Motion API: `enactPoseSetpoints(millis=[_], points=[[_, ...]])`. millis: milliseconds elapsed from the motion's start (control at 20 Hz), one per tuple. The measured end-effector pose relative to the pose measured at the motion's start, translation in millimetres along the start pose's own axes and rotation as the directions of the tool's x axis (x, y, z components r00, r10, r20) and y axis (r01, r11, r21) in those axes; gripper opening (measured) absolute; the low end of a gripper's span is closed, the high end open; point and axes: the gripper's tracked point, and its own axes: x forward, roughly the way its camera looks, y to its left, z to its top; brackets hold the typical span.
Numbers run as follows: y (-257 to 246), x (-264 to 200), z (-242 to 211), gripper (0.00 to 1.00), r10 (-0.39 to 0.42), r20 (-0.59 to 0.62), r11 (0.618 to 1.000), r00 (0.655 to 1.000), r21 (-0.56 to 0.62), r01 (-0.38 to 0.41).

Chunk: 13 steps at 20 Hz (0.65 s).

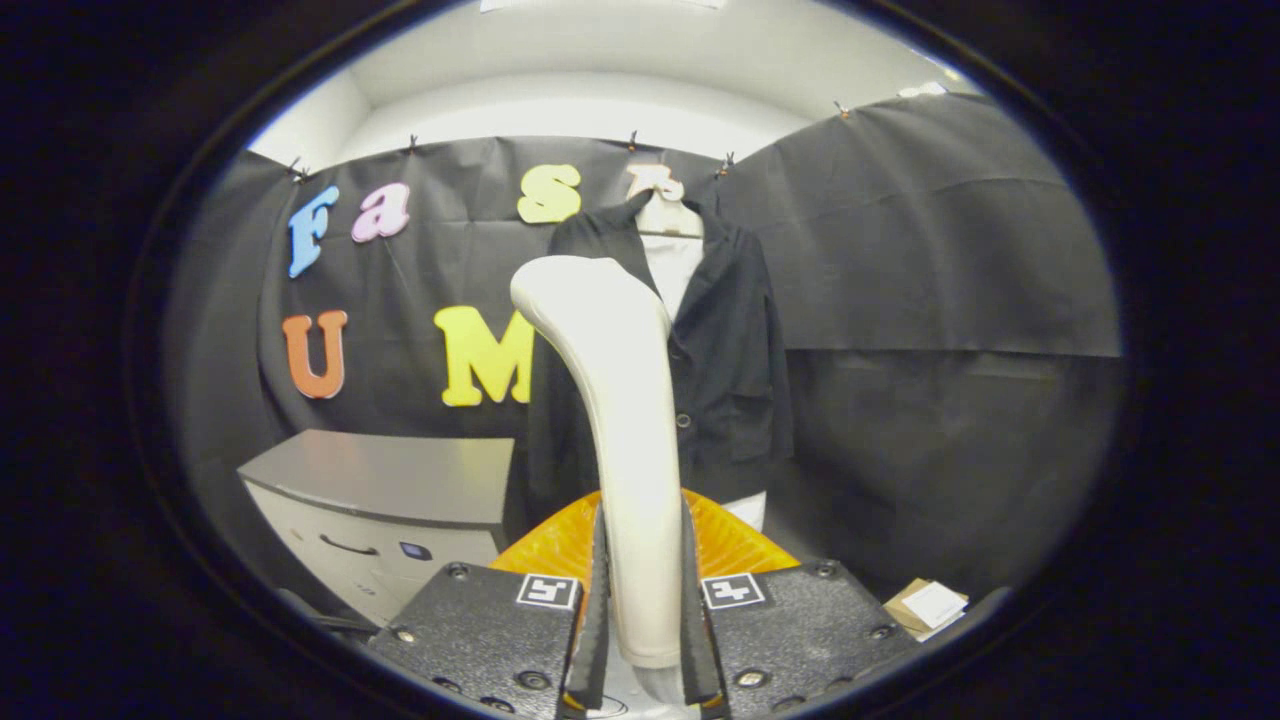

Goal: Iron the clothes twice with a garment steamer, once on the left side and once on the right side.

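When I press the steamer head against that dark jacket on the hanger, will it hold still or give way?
The jacket will probably swing back, since it hangs free from a hanger with nothing visibly bracing it. Its fabric looks soft, so expect folding under pressure. The steamer, clamped between the gripper's fingers, looks rigid and should not flex.

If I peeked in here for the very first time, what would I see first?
First you'd spot the tall cream garment steamer standing straight up, clamped between the fingers of the gripper. Just beyond it a black jacket hangs on a hanger against the black cloth wall. Off to one side, lower down, sits a grey cabinet with a drawer handle.
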Motion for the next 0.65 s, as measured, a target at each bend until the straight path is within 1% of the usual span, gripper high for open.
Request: enactPoseSetpoints(millis=[150, 250, 400, 500, 650], points=[[18, -21, 27, 0.32, 0.073, 0.049, 0.997, 0.996, 0.000, -0.073], [35, -32, 40, 0.32, 0.138, 0.076, 0.990, 0.987, 0.008, -0.139], [48, -39, 42, 0.32, 0.230, 0.089, 0.972, 0.969, 0.017, -0.233], [46, -43, 41, 0.32, 0.258, 0.100, 0.966, 0.961, -0.005, -0.259], [46, -41, 36, 0.32, 0.296, 0.079, 0.955, 0.952, 0.002, -0.297]])
